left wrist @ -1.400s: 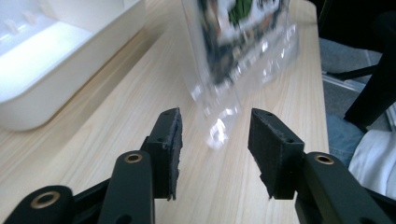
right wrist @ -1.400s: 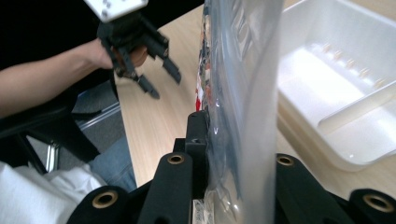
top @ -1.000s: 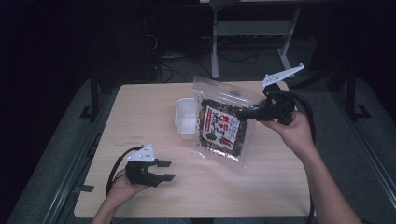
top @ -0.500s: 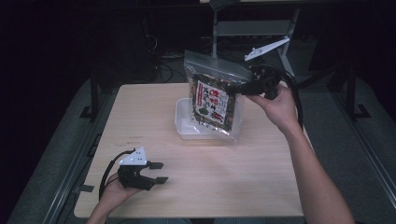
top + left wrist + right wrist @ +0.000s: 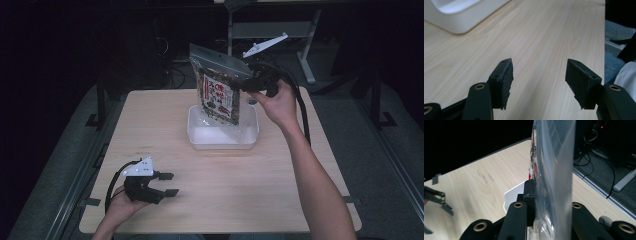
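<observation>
Handling: the snack bag [image 5: 219, 90] looks light and floppy, a thin slick film that creases and swings; I'd judge it will slide out of a weak pinch, and the contents could well crush if squeezed mid-body.
Where to grip: the flat clear strip along the top or a side seam is the fair bet, where the film lies doubled and nothing inside gets pressed.
Right gripper [image 5: 246, 84]: clamped on the bag's right edge, jaws closed onto the film, lifted well above the table; in the right gripper view the clear film [image 5: 554, 170] runs straight up between the jaws.
Bag position: hanging in the air, tilted, over the far-middle part of the table [image 5: 280, 185], its lower end dipping toward the white tray [image 5: 200, 135]; whether it touches the tray floor, hard to say from this angle.
Bag looks: clear pouch with a printed label in red, white and dark tones, dark bits showing through, transparent header at the top.
Tray: shallow, white, sitting near the table's far edge at the middle.
Left gripper [image 5: 167, 184]: resting at the near-left corner of the table, jaws spread wide, nothing between them; pads [image 5: 504, 82] clear of the wood.
</observation>
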{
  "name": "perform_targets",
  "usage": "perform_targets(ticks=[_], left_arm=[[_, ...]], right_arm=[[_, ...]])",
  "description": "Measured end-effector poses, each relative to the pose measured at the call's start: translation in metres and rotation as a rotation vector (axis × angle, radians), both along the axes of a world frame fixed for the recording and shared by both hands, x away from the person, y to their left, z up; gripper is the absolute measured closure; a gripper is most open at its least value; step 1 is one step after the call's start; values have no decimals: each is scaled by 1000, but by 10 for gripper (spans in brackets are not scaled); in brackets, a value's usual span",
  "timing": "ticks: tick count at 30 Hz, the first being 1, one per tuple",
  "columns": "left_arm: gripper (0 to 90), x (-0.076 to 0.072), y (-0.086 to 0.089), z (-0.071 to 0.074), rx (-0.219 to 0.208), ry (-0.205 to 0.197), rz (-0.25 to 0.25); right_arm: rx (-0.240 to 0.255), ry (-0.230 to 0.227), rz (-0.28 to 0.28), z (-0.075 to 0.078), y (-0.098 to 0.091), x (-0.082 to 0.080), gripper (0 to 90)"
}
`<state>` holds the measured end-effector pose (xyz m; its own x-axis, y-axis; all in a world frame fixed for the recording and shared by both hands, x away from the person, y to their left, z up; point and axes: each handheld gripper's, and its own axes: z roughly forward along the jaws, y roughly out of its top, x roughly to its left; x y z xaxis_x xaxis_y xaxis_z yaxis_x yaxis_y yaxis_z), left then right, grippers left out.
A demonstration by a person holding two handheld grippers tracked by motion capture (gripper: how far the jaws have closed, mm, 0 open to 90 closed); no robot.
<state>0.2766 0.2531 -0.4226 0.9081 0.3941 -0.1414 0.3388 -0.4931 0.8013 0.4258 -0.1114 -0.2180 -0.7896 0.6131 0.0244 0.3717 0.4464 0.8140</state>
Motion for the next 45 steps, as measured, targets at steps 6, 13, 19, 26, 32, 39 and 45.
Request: perform_targets(ticks=[6, 13, 19, 26, 32, 39, 45], left_arm=[[380, 1, 0, -1, -13, 3, -4], [359, 1, 3, -2, -33, 16, -9], [357, 1, 3, -2, -37, 19, -11], [353, 1, 2, -2, -51, 25, -17], [353, 2, 3, -2, -53, 27, -17], [356, 2, 3, -2, -55, 29, -16], [356, 2, 2, -2, -56, 30, -16]], right_arm=[[0, -13, 6, -6, 10, 10, 771], [-20, -13, -3, -17, 19, 19, 771], [-13, -18, -8, -33, 23, 25, 771], [16, -17, -12, -45, 21, 28, 770], [-13, 3, -15, -66, 27, 32, 770], [15, 24, -32, -76, 24, 36, 771], [43, 53, -35, -83, 14, 41, 772]])
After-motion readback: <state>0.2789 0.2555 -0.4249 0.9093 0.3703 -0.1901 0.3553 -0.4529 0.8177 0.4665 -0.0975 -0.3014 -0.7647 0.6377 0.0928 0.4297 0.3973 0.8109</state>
